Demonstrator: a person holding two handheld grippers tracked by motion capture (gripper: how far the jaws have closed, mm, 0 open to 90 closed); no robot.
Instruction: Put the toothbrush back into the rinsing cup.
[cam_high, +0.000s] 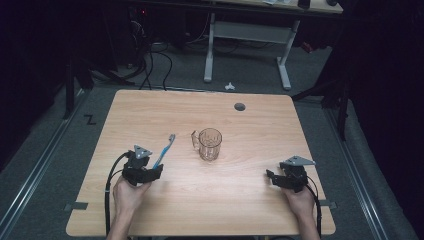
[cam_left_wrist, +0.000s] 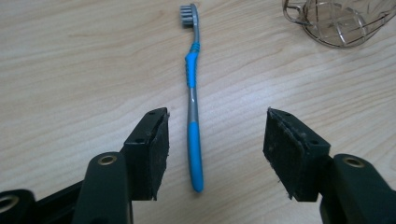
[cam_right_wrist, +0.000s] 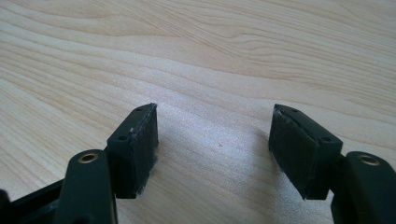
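Observation:
A blue and grey toothbrush (cam_high: 165, 150) (cam_left_wrist: 193, 102) lies flat on the wooden table (cam_high: 250, 200), bristles pointing away from me. My left gripper (cam_high: 150, 172) (cam_left_wrist: 217, 140) is open with its jaws on either side of the handle's near end, not touching it. A clear glass mug (cam_high: 209, 144) (cam_left_wrist: 341, 21) stands upright mid-table, to the right of the toothbrush, its handle to the left. At the table's right, my right gripper (cam_high: 274, 176) (cam_right_wrist: 215, 140) is open over bare wood with nothing between its jaws.
A round cable hole (cam_high: 240, 106) sits near the table's far edge. Beyond the table are a white desk frame (cam_high: 247, 45) and cables on the grey floor.

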